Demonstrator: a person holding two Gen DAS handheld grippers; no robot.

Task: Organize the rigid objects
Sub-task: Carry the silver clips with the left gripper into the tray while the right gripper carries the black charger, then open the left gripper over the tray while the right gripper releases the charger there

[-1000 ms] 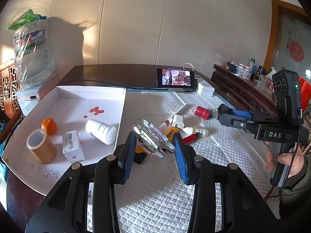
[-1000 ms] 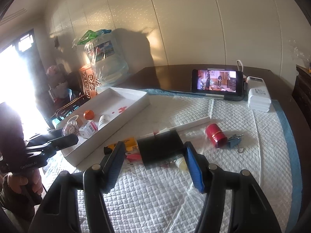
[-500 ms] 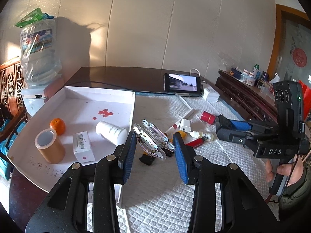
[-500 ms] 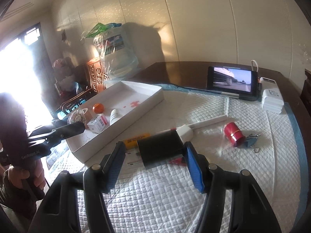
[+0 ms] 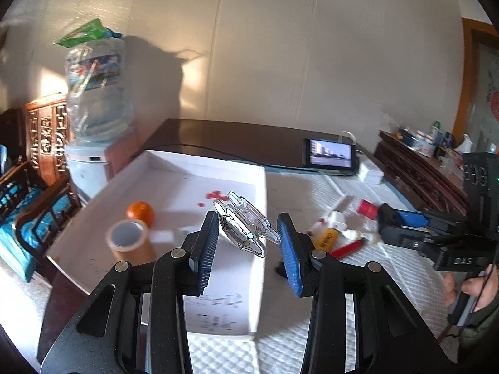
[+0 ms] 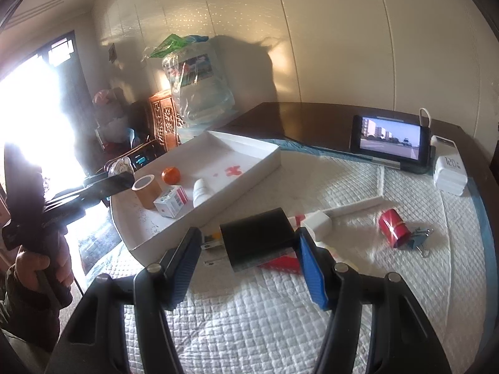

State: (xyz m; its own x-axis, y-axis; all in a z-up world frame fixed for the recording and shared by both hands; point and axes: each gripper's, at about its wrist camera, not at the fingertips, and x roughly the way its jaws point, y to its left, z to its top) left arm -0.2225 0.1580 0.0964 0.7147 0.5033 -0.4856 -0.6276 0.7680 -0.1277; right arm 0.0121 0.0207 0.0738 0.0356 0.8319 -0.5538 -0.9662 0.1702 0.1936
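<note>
The white tray (image 5: 260, 187) sits on the quilted mat (image 6: 280, 327) and serves as the landmark; inside it lie a tape roll (image 5: 128, 241), an orange (image 5: 141, 212), a small carton (image 6: 172, 201) and a white bottle (image 6: 201, 190). Right of the tray's long wall the loose items lie scattered: a red cap (image 6: 393, 227), a binder clip (image 6: 419, 241), a lighter (image 5: 347, 247).

The left gripper (image 5: 246, 243) is clamped on a clear acrylic cartoon charm (image 5: 244, 229), hovering over the tray's near right corner, so it is the nearer hand for a drop. The charm's long axis runs slanted across the pads, as far as the blur allows.

The right gripper (image 6: 248, 247) grips a black charger plug (image 6: 257, 243) broadside, prongs pointing left toward the tray, which lies ahead-left of it.
</note>
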